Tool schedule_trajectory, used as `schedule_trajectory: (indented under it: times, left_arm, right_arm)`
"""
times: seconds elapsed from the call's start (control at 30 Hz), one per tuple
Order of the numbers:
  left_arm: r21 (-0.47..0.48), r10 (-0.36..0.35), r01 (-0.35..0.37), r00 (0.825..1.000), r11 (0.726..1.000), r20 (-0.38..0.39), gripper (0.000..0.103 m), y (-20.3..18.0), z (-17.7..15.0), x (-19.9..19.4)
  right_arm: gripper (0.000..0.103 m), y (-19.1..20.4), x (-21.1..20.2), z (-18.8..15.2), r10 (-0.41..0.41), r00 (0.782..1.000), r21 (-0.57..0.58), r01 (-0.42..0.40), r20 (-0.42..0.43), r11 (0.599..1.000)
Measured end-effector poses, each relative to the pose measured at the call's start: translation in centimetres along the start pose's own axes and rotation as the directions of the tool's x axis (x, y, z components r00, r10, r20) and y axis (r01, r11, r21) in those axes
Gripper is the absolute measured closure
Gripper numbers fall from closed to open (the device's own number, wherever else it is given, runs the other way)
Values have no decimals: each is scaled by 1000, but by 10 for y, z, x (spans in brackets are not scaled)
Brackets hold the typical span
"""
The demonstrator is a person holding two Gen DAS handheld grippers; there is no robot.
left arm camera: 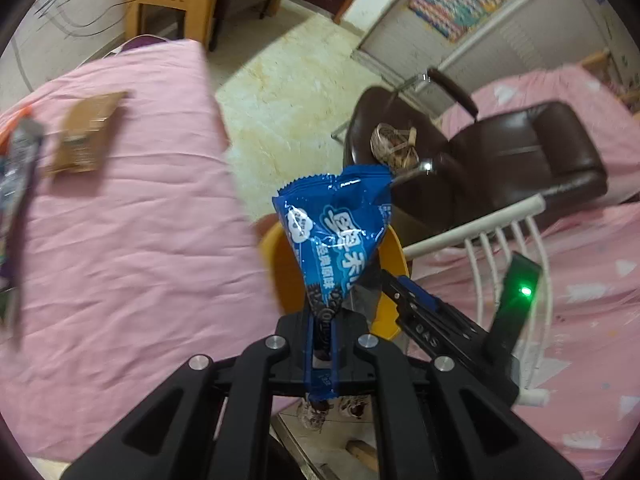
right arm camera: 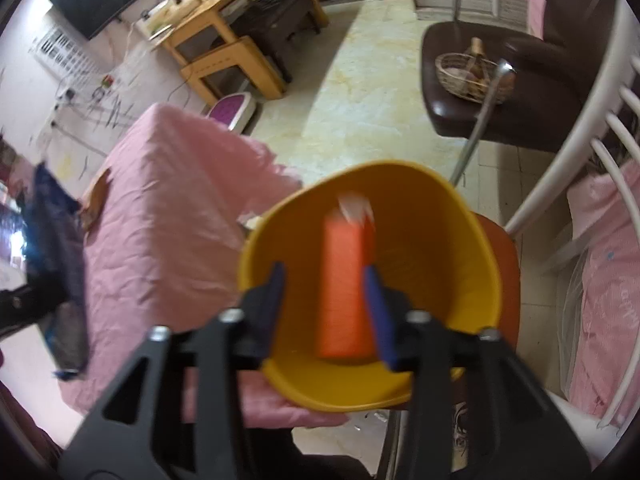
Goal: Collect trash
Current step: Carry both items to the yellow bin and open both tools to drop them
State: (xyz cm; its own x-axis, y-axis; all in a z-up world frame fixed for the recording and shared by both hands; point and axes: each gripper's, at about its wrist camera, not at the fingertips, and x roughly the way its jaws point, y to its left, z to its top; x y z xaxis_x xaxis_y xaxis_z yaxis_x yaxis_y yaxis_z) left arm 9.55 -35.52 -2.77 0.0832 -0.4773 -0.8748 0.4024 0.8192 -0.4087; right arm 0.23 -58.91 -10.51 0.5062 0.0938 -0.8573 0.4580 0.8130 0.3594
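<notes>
While right gripper (right arm camera: 325, 308) gapes over yellow bin (right arm camera: 472, 280), orange pack (right arm camera: 344, 288) loose between pads (falling?), left gripper (left arm camera: 325, 320) clamps blue wrapper (left arm camera: 336, 220); an early release risks missing.

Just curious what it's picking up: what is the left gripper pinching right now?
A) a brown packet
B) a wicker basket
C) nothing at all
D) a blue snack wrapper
D: in the left wrist view the left gripper has its jaws shut on the lower end of the blue snack wrapper, which sticks up above the yellow bin.
</notes>
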Motion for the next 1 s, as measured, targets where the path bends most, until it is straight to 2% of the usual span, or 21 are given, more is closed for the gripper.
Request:
schedule_trajectory:
  times: [0.17,0.27,0.33,0.37,0.4,0.43,0.47,0.53,0.63,0.67,0.73,0.83,0.9,0.93,1.0]
  left_arm:
    - [63,13,-9,997,998,-76,100,-35,-1,55]
    - [108,40,-29,993,994,-107,96,-52,-1,76]
    - [163,73,-50,988,985,-138,82,-63,-3,89]
    - [176,76,-49,986,983,-150,60,-64,-1,93]
    - [188,82,-52,984,981,-158,29,-66,-2,95]
    - [192,84,-53,984,980,-158,19,-67,-2,98]
    - [191,60,-31,987,981,-150,14,-64,-2,96]
    - [209,22,9,989,978,-148,12,-64,-4,95]
    - [199,-25,44,995,979,-99,6,-55,-4,80]
    - [200,-34,43,998,979,-50,6,-49,-5,69]
    - [205,-29,18,998,979,54,6,-35,-9,39]
    - [176,-13,-11,990,984,138,6,-8,-14,-2]
    - [122,78,-107,973,987,219,6,20,-16,-40]
    - [97,125,-155,957,983,260,6,33,-19,-59]
    - [21,262,-286,902,958,343,6,70,-23,-103]
  right_arm:
    - [54,-48,-14,0,-17,999,77,13,45,997]
    - [47,-68,-28,-4,-24,997,110,16,72,994]
    - [45,-72,-35,-7,-27,996,121,17,82,993]
    - [45,-74,-38,-8,-28,996,125,16,88,992]
    - [45,-74,-41,-8,-29,995,127,17,92,992]
    - [45,-73,-42,-8,-28,995,129,16,95,992]
    - [45,-72,-45,-7,-26,994,130,13,101,991]
    - [44,-66,-49,-7,-27,993,126,13,112,992]
    - [39,-53,-56,-7,-33,991,114,18,131,993]
    - [39,-46,-58,-7,-32,990,101,18,137,995]
    - [33,-32,-60,-7,-28,989,76,17,145,997]
    - [26,-2,-61,-4,-10,988,26,6,155,1000]
    - [23,27,-59,-2,17,989,-26,-14,148,1000]
    - [22,38,-57,-1,29,989,-47,-23,143,999]
    - [17,75,-51,1,85,989,-109,-72,120,991]
